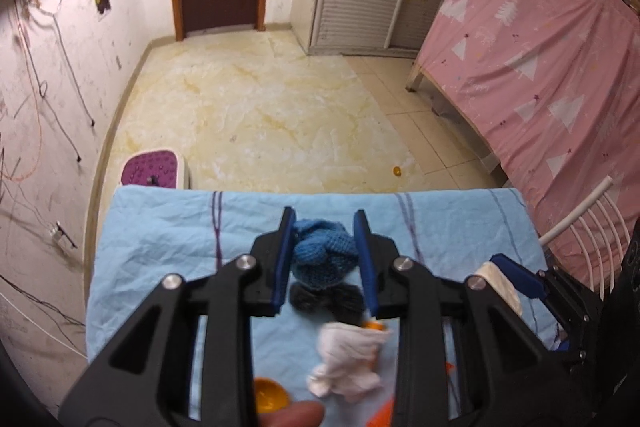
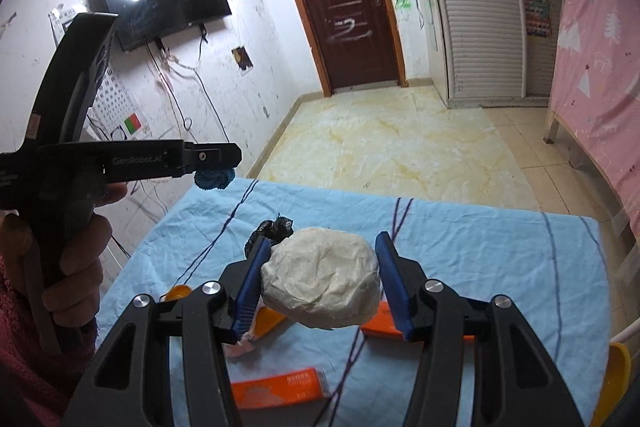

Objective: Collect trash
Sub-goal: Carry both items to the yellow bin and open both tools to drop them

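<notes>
My left gripper [image 1: 325, 259] is shut on a blue knitted ball [image 1: 322, 253] and holds it above the light blue tablecloth [image 1: 160, 235]; the ball also shows under the left gripper in the right wrist view [image 2: 214, 179]. My right gripper [image 2: 322, 281] is shut on a crumpled white paper wad [image 2: 322, 279], raised over the table; it shows at the right of the left wrist view [image 1: 502, 285]. On the cloth lie a crumpled white tissue [image 1: 348, 361], a black crumpled bag [image 2: 272, 229] and an orange packet [image 2: 280, 389].
An orange lid [image 1: 270, 393] and orange pieces [image 2: 380, 325] lie on the cloth. A purple stool [image 1: 154, 171] stands beyond the table's far left corner. A pink-covered bed [image 1: 552, 75] is at right, a white chair back [image 1: 588, 223] beside the table.
</notes>
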The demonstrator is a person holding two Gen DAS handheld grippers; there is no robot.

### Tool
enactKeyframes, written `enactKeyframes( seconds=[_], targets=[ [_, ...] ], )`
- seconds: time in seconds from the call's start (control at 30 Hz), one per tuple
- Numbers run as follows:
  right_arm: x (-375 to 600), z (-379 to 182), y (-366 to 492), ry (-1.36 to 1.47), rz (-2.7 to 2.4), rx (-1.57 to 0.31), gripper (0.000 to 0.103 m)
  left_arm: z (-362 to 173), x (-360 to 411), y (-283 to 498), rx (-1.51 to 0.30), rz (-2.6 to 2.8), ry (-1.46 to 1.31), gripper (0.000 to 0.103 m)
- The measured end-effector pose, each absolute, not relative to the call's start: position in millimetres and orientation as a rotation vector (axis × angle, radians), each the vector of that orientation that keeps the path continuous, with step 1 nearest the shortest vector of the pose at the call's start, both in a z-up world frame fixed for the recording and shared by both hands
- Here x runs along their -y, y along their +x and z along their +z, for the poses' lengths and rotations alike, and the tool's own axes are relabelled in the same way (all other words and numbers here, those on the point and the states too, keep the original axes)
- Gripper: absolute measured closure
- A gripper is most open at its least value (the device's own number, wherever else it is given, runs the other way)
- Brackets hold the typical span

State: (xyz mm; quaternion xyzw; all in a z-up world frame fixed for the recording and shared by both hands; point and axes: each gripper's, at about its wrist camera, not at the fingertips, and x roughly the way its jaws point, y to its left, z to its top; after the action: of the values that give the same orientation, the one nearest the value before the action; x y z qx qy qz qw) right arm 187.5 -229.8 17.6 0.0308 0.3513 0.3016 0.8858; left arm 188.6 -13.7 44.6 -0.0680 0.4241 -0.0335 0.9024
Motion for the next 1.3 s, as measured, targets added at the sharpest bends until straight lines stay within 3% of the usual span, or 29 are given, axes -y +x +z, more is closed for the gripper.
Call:
enactKeyframes(
  seconds=[0.57, 1.3],
  targets=[
    [353, 39, 140, 0.197, 0.511, -0.595, 0.055, 71, 118, 153, -0.835, -0.17, -0.025, 0.076],
    [517, 5, 104, 0.355, 0.291, -0.523, 0.055, 55, 281, 141, -0.879, -0.35, 0.138, 0.075]
  ],
)
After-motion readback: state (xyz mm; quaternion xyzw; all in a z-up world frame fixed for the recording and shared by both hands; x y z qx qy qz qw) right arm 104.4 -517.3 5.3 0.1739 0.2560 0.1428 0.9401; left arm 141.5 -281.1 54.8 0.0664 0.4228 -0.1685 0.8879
